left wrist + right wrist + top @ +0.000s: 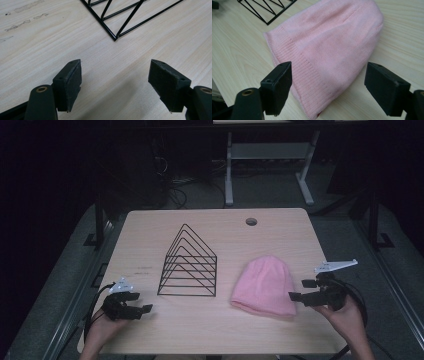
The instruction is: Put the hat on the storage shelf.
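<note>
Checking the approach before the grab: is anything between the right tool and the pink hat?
Nothing visible. The right tool sits open just beside the pink hat, jaws facing its ribbed brim, bare table around. The wire rack stands off to the hat's left.

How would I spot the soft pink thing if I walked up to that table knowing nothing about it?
Look at the light wooden table, then at its right half, beside the black wire rack. Lying flat there, just in front of the open right hand-held gripper, is the pink knit hat, the only soft, coloured thing among black metal, with a ribbed band along its near edge.
</note>
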